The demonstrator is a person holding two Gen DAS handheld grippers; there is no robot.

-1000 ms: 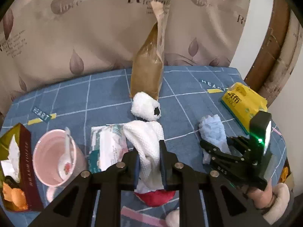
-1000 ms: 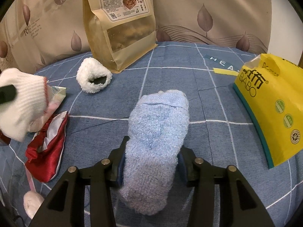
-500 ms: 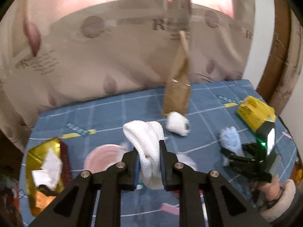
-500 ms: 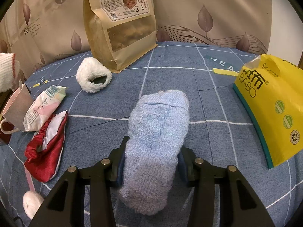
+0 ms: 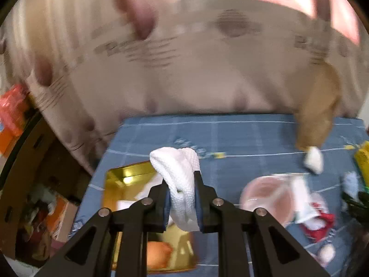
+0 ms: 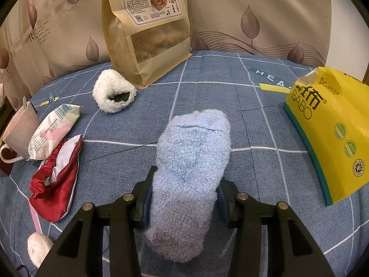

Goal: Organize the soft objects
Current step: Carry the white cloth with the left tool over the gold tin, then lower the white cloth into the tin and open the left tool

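Two socks held, the rest spread over the cloth (image 6: 253,138).
The left gripper (image 5: 182,198) holds a sock (image 5: 182,177) above a box (image 5: 129,184) at the cloth's left edge. In the right view a sock (image 6: 191,161) lies between the right gripper's (image 6: 184,198) fingers; the bag (image 6: 147,30) stands behind, the fluffy sock (image 6: 113,92) before it, the pack (image 6: 332,138) right, the mug (image 6: 18,133), wipes (image 6: 53,129) and pouch (image 6: 55,180) left.

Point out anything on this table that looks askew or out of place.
The pink cup lies tipped on its side against a wipes packet, not upright. The yellow bag has a torn-open top. A lone fluffy white sock sits apart from the blue sock held in the right gripper.
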